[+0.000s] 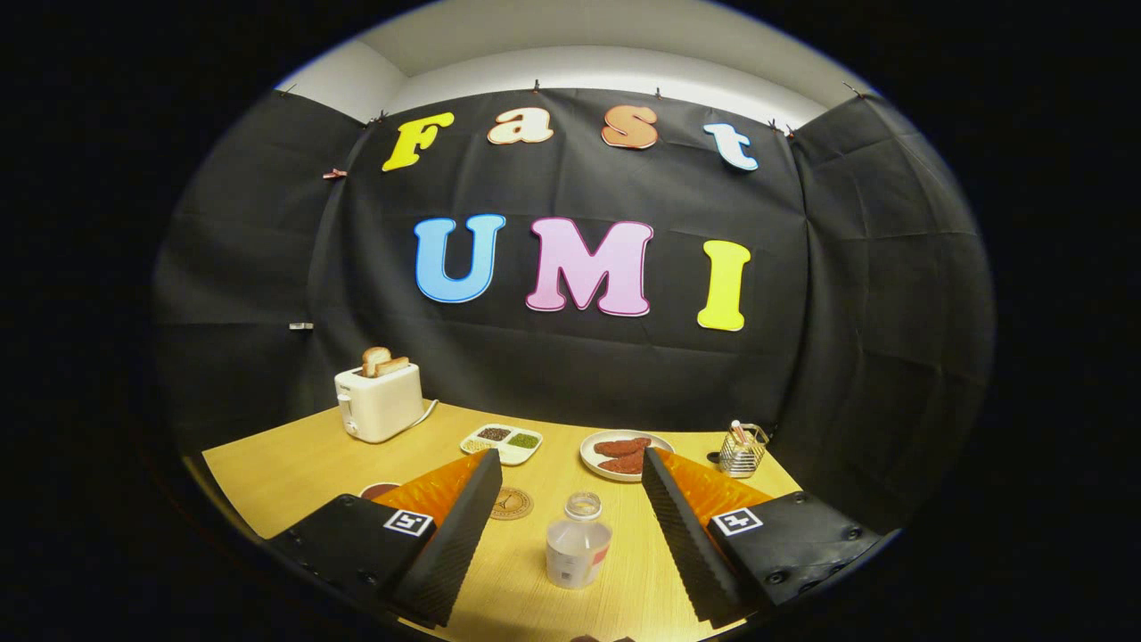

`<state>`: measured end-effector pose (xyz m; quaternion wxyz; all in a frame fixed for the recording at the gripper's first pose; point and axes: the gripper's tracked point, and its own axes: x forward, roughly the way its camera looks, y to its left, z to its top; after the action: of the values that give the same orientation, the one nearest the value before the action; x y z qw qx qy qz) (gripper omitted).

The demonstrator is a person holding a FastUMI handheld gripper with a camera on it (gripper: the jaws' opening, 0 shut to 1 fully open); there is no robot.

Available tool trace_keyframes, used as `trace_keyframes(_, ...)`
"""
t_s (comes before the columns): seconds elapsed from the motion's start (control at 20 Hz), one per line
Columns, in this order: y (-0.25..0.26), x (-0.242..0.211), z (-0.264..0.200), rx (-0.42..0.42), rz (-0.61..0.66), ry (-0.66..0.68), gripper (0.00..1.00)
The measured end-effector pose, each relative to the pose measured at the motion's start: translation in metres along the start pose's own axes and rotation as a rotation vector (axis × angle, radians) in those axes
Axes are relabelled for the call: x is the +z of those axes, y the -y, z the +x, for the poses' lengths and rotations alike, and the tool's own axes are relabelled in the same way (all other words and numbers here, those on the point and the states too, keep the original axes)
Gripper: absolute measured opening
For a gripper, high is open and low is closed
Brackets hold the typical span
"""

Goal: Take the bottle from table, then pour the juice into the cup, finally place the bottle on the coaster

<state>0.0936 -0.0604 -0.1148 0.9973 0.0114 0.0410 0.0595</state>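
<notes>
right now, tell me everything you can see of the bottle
The bottle is small, clear plastic, uncapped, with a pale label band showing a bit of red. It stands upright on the wooden table, between the open gripper fingers, neither touching it. The round coaster lies just beyond it. Any liquid inside is hard to make out.

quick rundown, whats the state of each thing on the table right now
gripper: open, fingers wide either side of the bottle, touching nothing
bottle: upright between the fingers, cap off
coaster: flat, bare, left of the bottle
cup: mostly hidden behind the left finger
toaster: two slices sticking up
plate: holds reddish pieces
divided dish: compartments filled
wire holder: upright, items inside
</notes>
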Motion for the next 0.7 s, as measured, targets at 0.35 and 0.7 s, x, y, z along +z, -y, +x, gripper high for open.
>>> trace_keyframes(0.35,0.007,-0.049,0.028,-0.003,-0.007,-0.061,0.97)
trace_keyframes(0.7,0.002,-0.089,0.049,0.003,-0.003,-0.088,0.97)
